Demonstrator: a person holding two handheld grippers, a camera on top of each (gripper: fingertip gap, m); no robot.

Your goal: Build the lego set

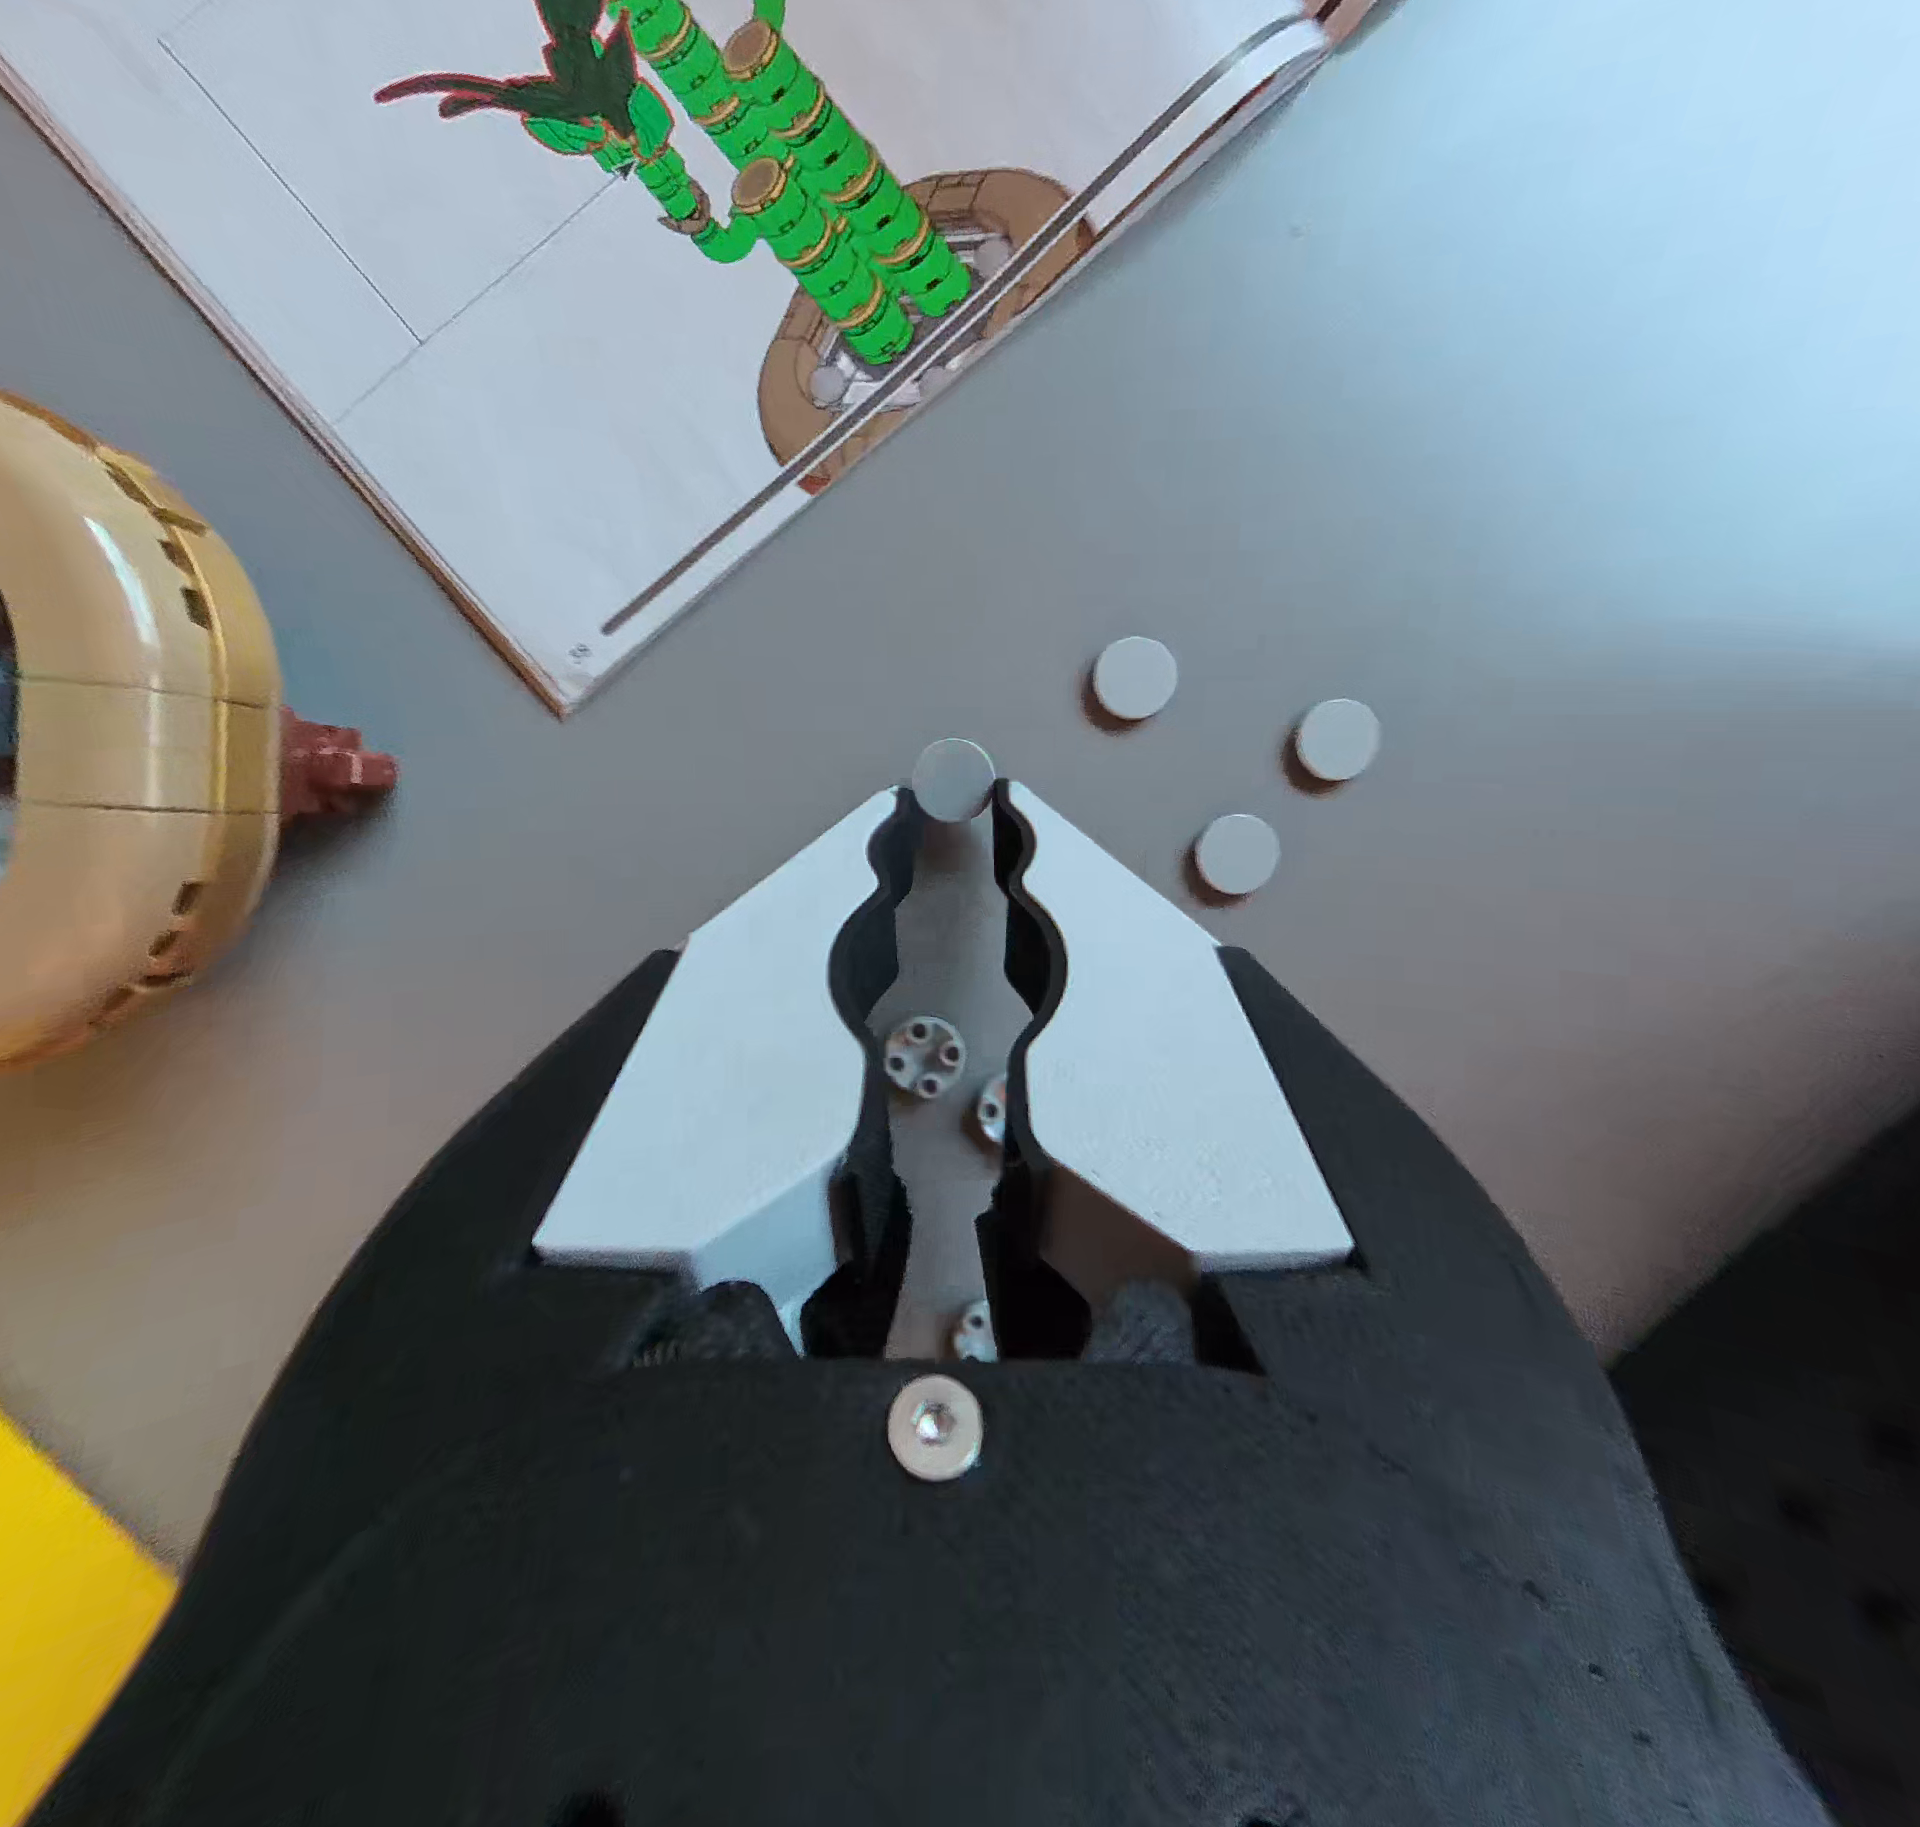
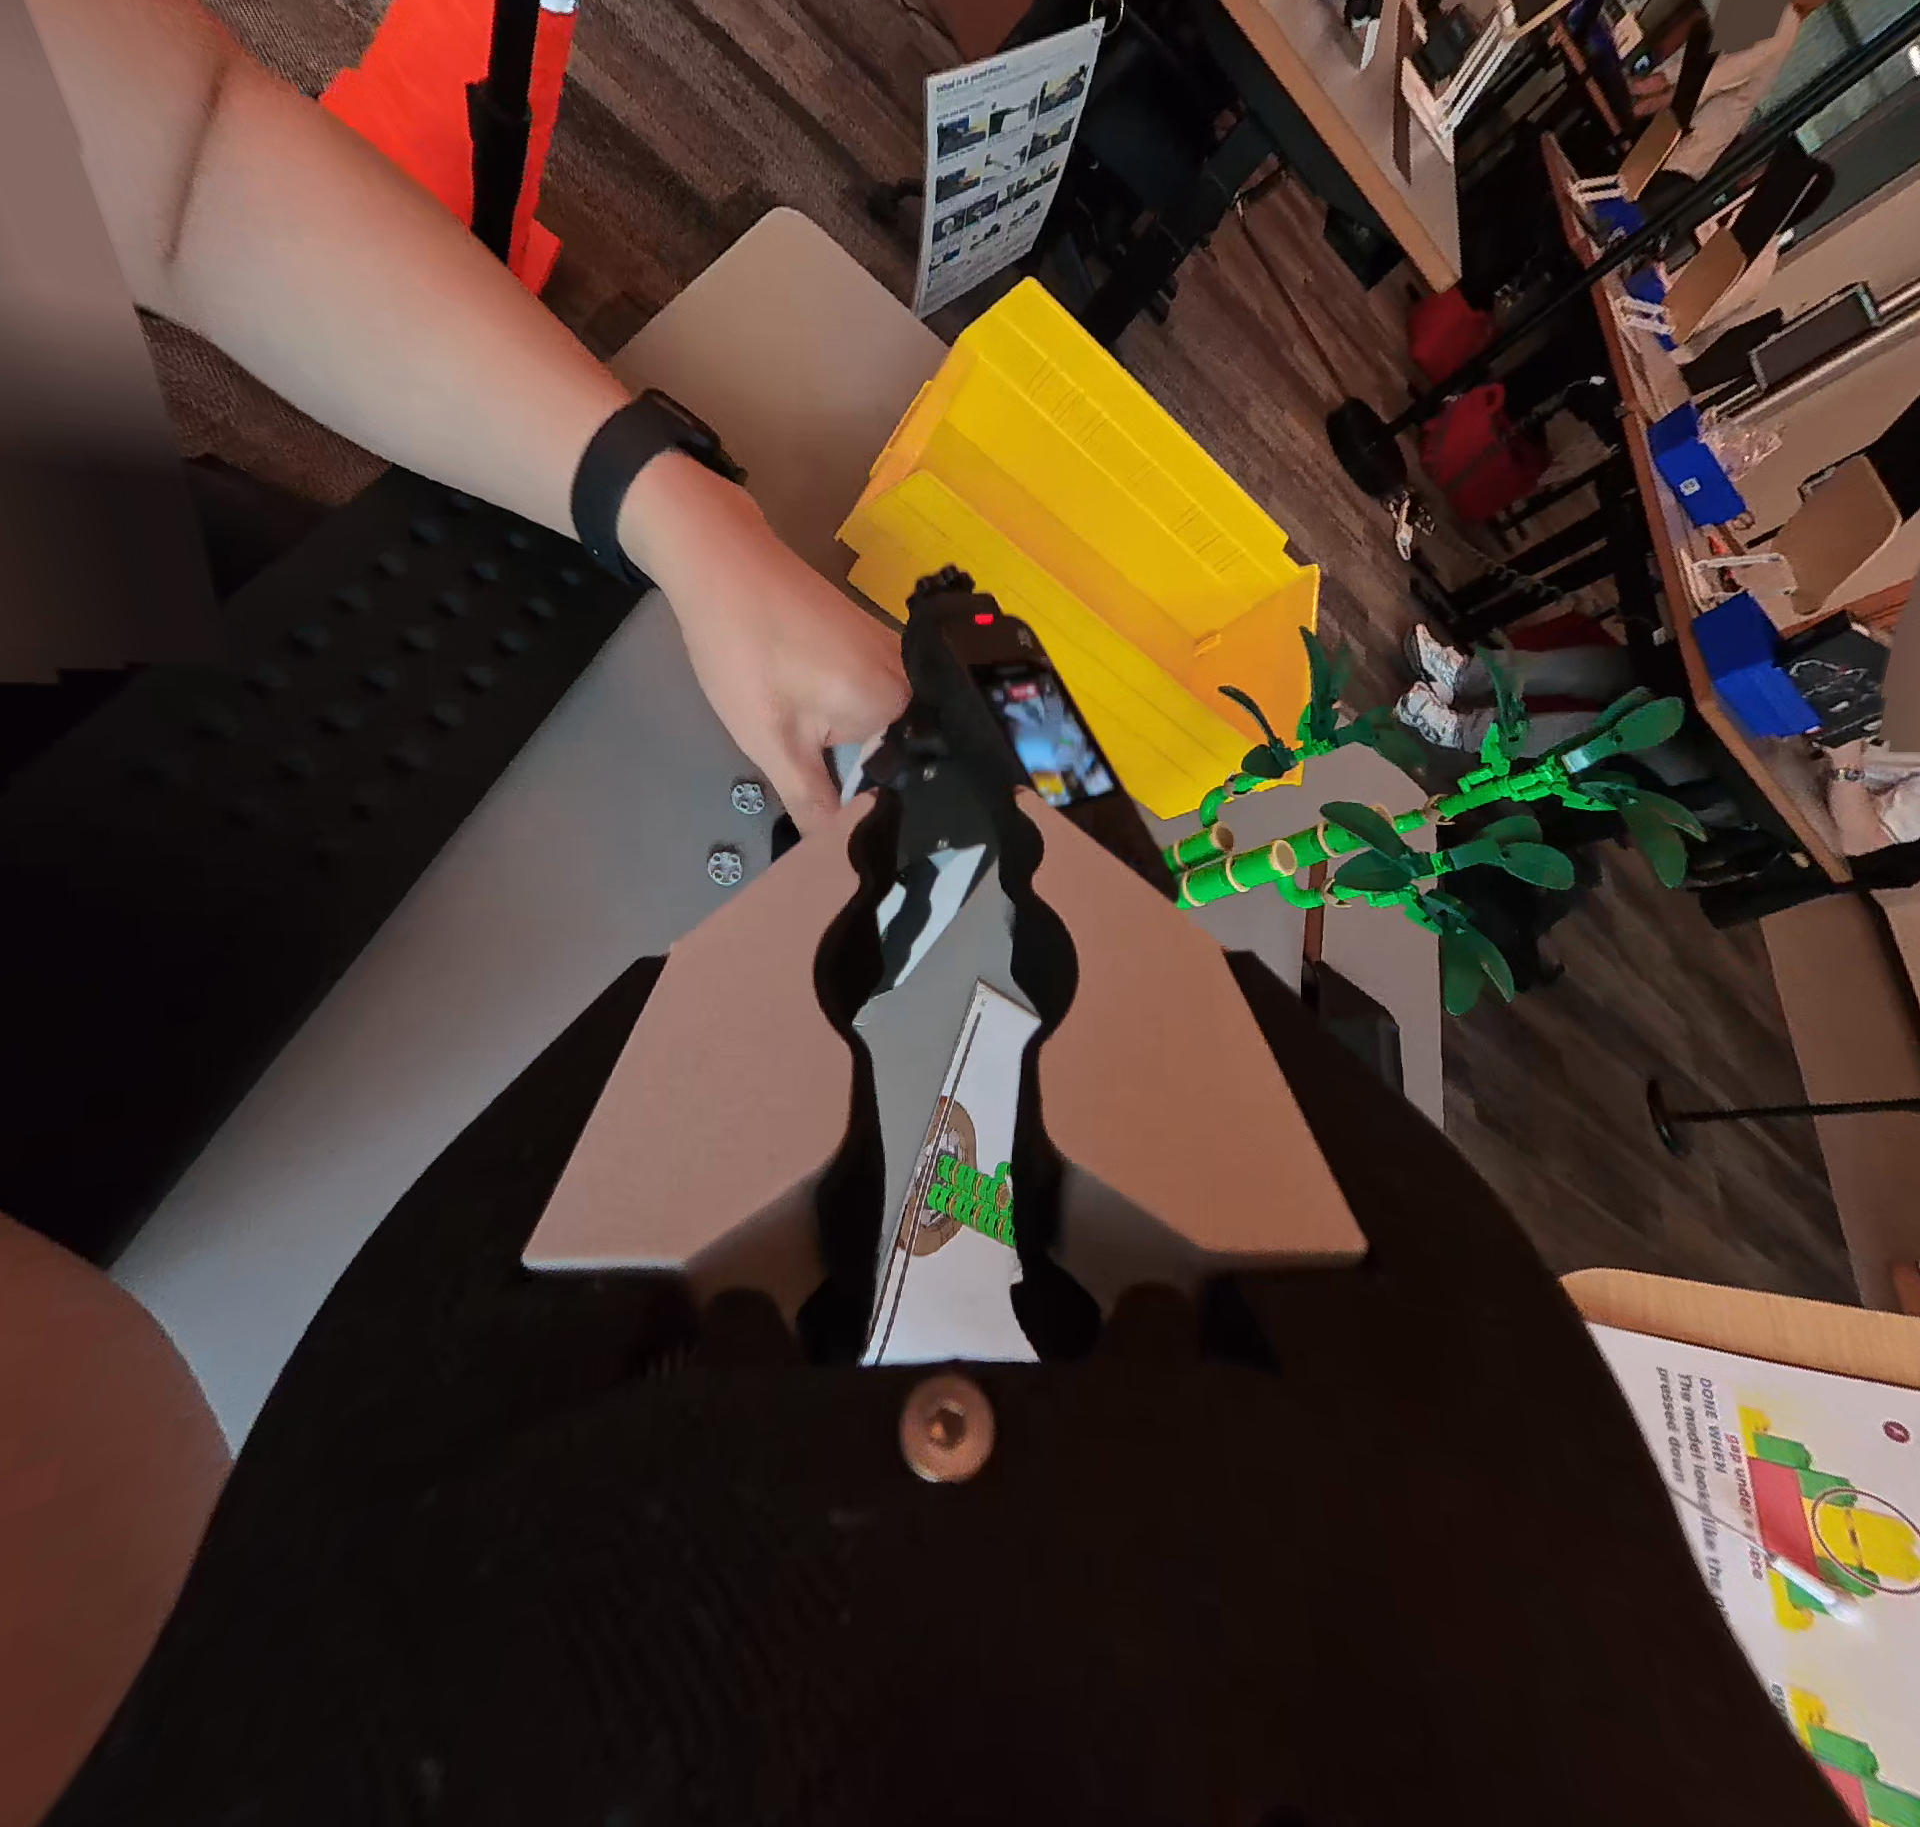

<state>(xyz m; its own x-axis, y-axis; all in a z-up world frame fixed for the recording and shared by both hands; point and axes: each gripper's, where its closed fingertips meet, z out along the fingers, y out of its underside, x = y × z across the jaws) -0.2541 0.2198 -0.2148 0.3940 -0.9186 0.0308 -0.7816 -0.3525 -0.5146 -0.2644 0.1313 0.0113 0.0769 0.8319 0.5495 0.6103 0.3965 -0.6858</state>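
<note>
My left gripper (image 1: 951,798) is shut on a round grey tile (image 1: 953,778) at its fingertips, just above the grey table (image 1: 1455,489). Three more round grey tiles (image 1: 1236,852) lie to its right. A tan round Lego pot (image 1: 135,738) sits at the left edge, with a small reddish-brown piece (image 1: 338,764) beside it. The open instruction booklet (image 1: 540,250) shows the green bamboo model. My right gripper (image 2: 940,821) is slightly open and empty, held high and looking down on the left gripper (image 2: 935,790) and the hand holding it. The built green bamboo plant (image 2: 1403,842) shows right of its fingers.
Studded round grey pieces (image 1: 925,1055) lie on the table under the left fingers, also in the right wrist view (image 2: 727,863). A yellow bin (image 2: 1091,551) stands past the table. An orange cone (image 2: 447,63), other desks and an instruction sheet (image 2: 1787,1528) surround it. About 25 centimeters separates my left fingertips from my right. It is some 11 centimeters from my left tips to the tan round Lego pot (image 1: 135,738).
</note>
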